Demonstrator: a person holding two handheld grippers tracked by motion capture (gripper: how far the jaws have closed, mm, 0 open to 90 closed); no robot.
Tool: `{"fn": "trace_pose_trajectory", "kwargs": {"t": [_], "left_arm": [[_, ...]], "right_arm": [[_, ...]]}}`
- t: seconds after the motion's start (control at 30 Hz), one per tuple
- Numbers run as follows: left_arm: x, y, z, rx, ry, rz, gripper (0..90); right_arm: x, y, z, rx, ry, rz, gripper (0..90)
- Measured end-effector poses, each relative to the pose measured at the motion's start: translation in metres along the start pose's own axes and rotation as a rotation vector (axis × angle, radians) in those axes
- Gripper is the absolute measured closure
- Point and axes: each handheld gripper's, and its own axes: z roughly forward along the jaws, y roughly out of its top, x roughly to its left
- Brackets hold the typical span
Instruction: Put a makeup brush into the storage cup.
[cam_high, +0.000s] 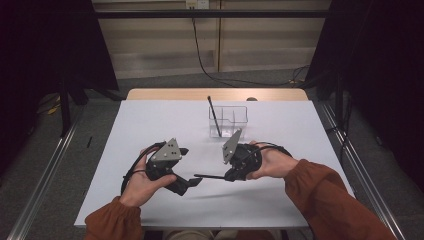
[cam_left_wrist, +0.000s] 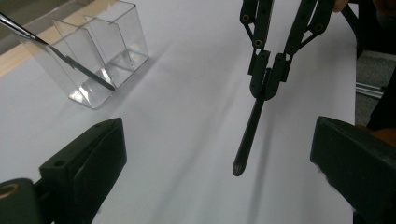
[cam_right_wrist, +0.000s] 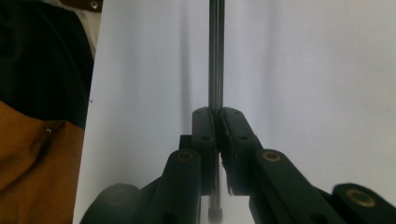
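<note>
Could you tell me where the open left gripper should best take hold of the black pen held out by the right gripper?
Probably the bare shaft of the black pen near its free tip, approached from that end: the right gripper clamps the other end, and the left gripper already faces it, open.

My grippers (cam_high: 192, 181) are matt black plastic, the organizer (cam_left_wrist: 88, 51) is clear glossy plastic, the worktop (cam_high: 150, 120) is smooth matt white, and my sleeves (cam_high: 325, 190) are ribbed rust cloth.

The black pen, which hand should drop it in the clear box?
Probably the right. Its tongs are shut on the black pen and sit nearer the clear box. The left tongs are open, holding nothing.
</note>
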Motion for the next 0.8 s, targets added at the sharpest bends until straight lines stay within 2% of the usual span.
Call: {"fn": "trace_pose_trajectory", "kwargs": {"t": [0.1, 0.3, 0.53, 0.8], "left_arm": [[0.001, 0.0, 0.004, 0.036, -0.026, 0.002, 3.6], [0.0, 0.002, 0.01, 0.096, -0.048, 0.028, 4.0], [0.0, 0.007, 0.017, 0.163, -0.094, 0.074, 4.2], [-0.001, 0.007, 0.027, 0.25, -0.132, 0.086, 4.9]], "right_arm": [[0.0, 0.002, 0.005, 0.025, 0.003, -0.017, 84.2], [0.001, 0.005, 0.01, 0.078, 0.014, -0.026, 84.3], [0.0, 0.011, 0.006, 0.132, 0.021, -0.057, 84.2], [-0.003, 0.016, 0.01, 0.185, 0.054, -0.086, 84.2]]}}
